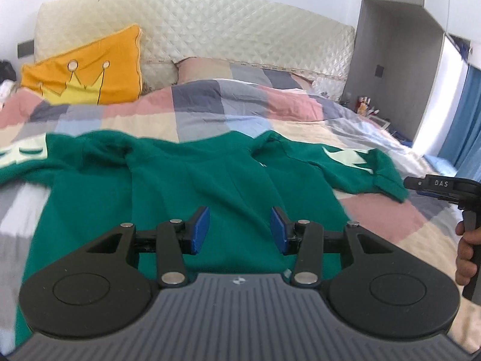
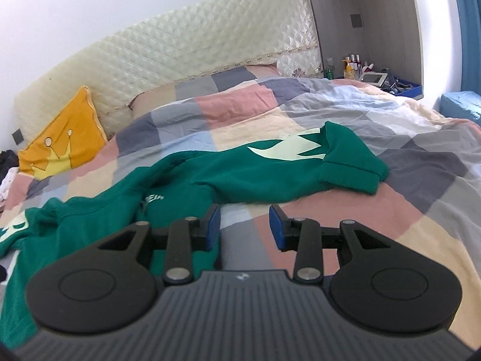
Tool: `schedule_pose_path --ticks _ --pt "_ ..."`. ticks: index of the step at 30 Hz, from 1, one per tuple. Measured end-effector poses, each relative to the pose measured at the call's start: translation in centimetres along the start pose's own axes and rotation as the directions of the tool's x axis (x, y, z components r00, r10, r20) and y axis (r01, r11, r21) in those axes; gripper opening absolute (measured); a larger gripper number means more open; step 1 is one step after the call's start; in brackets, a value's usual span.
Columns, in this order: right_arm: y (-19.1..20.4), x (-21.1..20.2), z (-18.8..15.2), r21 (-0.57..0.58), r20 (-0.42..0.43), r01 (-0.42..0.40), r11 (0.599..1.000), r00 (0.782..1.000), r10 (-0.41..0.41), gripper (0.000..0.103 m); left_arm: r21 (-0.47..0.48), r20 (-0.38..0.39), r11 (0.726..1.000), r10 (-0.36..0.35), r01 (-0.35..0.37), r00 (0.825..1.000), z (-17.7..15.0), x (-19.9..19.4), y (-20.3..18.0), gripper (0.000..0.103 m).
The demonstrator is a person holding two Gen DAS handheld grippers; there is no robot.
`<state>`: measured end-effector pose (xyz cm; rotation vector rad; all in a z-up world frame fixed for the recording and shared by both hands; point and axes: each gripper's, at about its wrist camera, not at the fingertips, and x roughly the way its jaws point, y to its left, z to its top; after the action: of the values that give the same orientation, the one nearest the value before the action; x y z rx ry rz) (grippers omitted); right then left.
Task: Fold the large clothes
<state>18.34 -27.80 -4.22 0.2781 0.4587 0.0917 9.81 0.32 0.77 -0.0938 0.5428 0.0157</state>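
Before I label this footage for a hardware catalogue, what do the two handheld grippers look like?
Both match: the left gripper and right gripper have blue pads, black linkages with silver pivot pins, round black discs and a ribbed grey body. The right one's side reads "DAS" in white.

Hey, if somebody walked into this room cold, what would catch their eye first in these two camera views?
The big green sweatshirt spread across the checked patchwork quilt, its right sleeve with a pale print stretched toward the bedside. Next, the orange crown cushion propped against the cream quilted headboard at the left. Close up, both blue-padded grippers stand open and empty: the left gripper over the sweatshirt's body, the right gripper just before the sleeve.
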Motion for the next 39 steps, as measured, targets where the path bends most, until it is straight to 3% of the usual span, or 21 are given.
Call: schedule_pose_path --ticks 9,17,22,25,27,31,34,39 --pt "-2.0 8.0 -0.1 0.004 -0.018 -0.058 0.998 0.998 0.058 0.039 -0.076 -0.079 0.996 0.040 -0.046 0.996 -1.3 7.3 1.9 0.050" --pt "-3.2 14.4 1.4 -0.044 0.056 -0.066 0.997 0.996 0.068 0.039 -0.126 -0.104 0.989 0.058 -0.071 0.993 -3.0 10.8 3.3 0.050" --pt "-5.9 20.0 1.4 0.104 0.055 -0.020 0.994 0.998 0.014 0.031 -0.096 -0.107 0.993 0.057 -0.067 0.993 -3.6 12.8 3.1 0.050" --pt "-6.5 22.4 0.1 0.047 0.021 0.067 0.997 0.997 -0.068 0.029 -0.059 -0.096 0.996 0.060 -0.066 0.994 -4.3 13.5 2.8 0.050" --pt "-7.7 23.3 -0.1 0.091 0.003 0.103 0.990 0.995 -0.104 0.018 -0.044 -0.096 0.996 0.074 -0.078 0.993 -4.5 13.8 2.6 0.050" --pt "-9.7 23.3 0.9 0.171 0.042 0.246 0.954 0.966 -0.257 0.009 -0.067 -0.081 0.991 0.110 -0.116 0.991 -4.5 13.6 3.0 0.050" --pt "-11.8 22.4 1.3 0.239 0.075 0.349 0.906 0.924 -0.375 0.009 -0.125 -0.089 0.986 0.100 -0.110 0.991 -4.4 13.3 4.0 0.050" --pt "-15.8 19.5 1.6 0.404 0.157 0.364 0.839 0.876 -0.456 0.012 -0.176 -0.106 0.979 0.086 -0.104 0.991 -4.4 12.7 5.0 0.050"
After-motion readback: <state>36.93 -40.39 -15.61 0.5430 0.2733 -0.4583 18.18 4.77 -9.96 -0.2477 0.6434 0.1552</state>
